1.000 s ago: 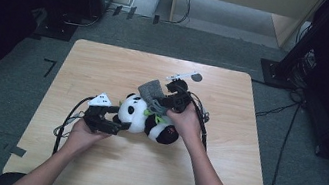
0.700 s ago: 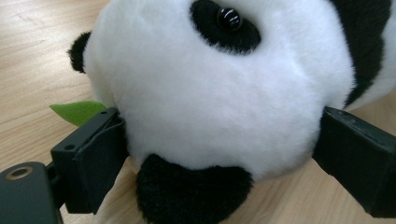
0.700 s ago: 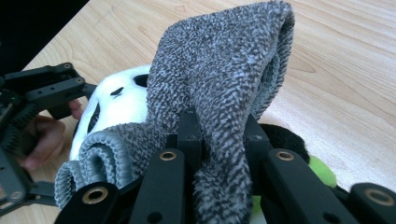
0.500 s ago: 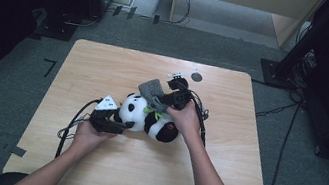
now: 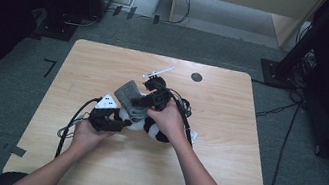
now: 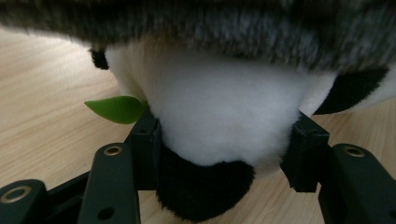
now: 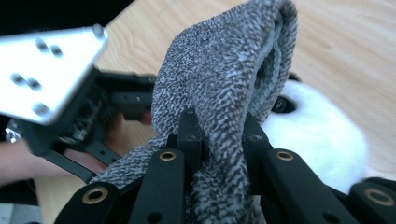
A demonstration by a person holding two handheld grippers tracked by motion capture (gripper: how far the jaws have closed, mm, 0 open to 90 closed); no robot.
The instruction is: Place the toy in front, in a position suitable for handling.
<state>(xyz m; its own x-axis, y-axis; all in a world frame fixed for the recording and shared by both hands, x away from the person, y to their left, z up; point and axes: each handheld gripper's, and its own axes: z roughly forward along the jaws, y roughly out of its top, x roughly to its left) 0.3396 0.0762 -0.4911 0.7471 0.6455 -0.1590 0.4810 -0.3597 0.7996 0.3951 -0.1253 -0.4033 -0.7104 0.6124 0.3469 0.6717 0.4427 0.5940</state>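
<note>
A black-and-white plush panda [image 5: 153, 130] lies at the middle of the wooden table [image 5: 224, 148]. My left gripper [image 5: 119, 124] sits at its left end. Its jaws have just been closing, and they now press into the white fur [image 6: 219, 102] on both sides, beside a green leaf [image 6: 116, 108]. My right gripper [image 5: 143, 103] is shut on a grey knitted cloth [image 5: 130, 96], which it holds over the panda's head. In the right gripper view the pads [image 7: 189, 135] pinch a fold of the cloth [image 7: 224, 70], with the panda's white face [image 7: 317, 130] behind it.
A small black disc [image 5: 196, 76] and a thin white strip [image 5: 158, 72] lie toward the table's far edge. Black cables [image 5: 73, 123] trail from the grippers across the table. The left gripper's grey plate [image 7: 51, 70] is close to the cloth.
The right gripper has carried the grey cloth left and down over the panda's head. The left gripper's jaws have come together around the panda.
</note>
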